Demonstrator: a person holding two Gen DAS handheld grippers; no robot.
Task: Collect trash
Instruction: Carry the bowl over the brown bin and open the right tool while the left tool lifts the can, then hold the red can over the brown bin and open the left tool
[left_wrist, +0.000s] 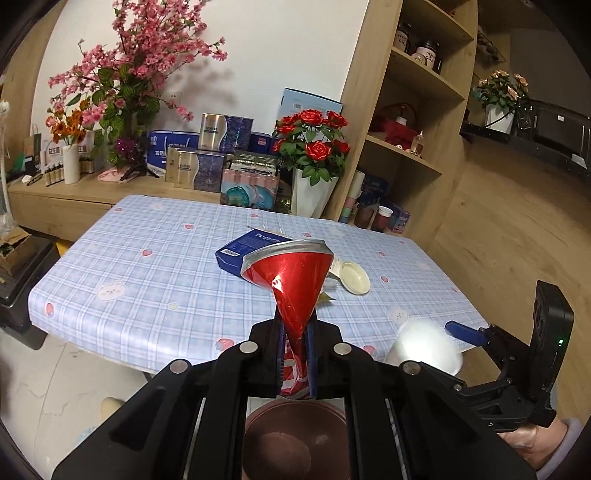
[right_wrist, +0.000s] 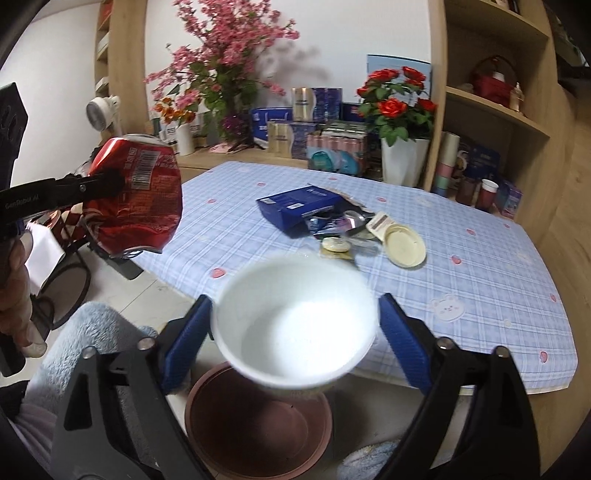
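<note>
The left tongs (left_wrist: 295, 354) are clamped on a crushed red can (left_wrist: 291, 280), pinching its flattened lower end so the silver rim fans out ahead of the fingertips, above the near edge of the counter (left_wrist: 147, 258). The right tongs (right_wrist: 295, 325) stand apart, their blue pads (right_wrist: 402, 339) flanking a white paper cup (right_wrist: 295, 325) that looks blurred; the left pad lies at its rim, while a gap shows on the right, so I cannot tell whether the cup is gripped. Directly below both tongs, on the floor, sits a brown round bin (right_wrist: 258, 424), its mouth open upward. Ahead of the right tongs, on the checked counter cloth, lie a blue carton (right_wrist: 299, 206), crumpled foil wrappers (right_wrist: 340, 225) spilling from its open end, a small round lid (right_wrist: 335, 244) and a larger cream lid (right_wrist: 404, 245) just beside them. Beyond the counter's far edge stands a white pot of red roses (right_wrist: 399, 110).
</note>
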